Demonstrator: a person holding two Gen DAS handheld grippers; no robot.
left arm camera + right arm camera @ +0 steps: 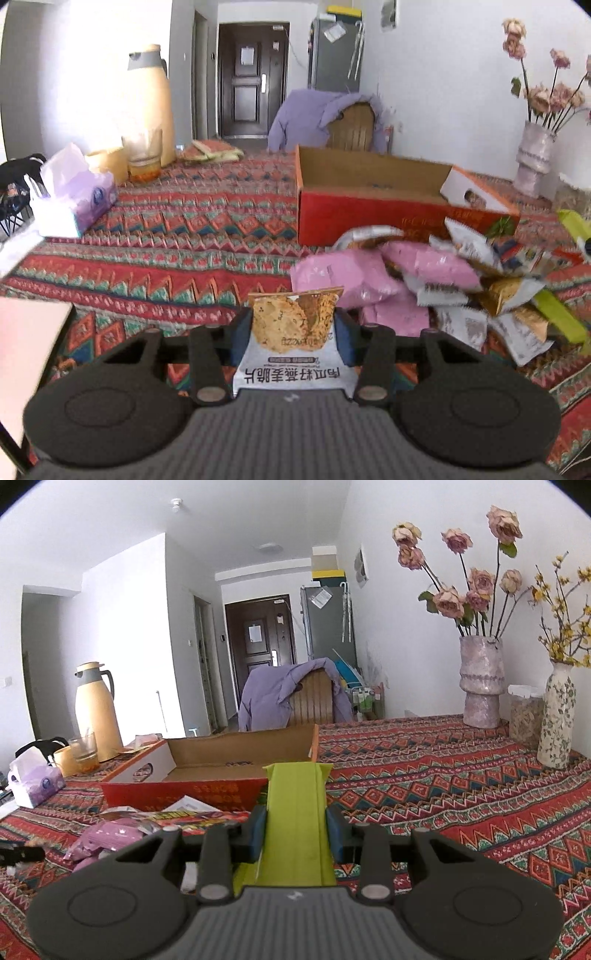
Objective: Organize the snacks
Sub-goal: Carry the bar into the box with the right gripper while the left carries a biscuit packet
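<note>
The left gripper [294,334] is clamped on an oat crisp packet [294,325], lifted above the patterned tablecloth [177,236], in front of the open red cardboard box [369,214]. The right gripper [295,832] is clamped on a lime-green snack packet [295,812], also before that box [207,771]. A heap of snack packets [424,280] lies against the box's front.

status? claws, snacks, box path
Left claw shut on oat crisp packet. Right claw shut on green packet. Cardboard box open and ahead; nothing blocking it. Snack pile waits.
</note>
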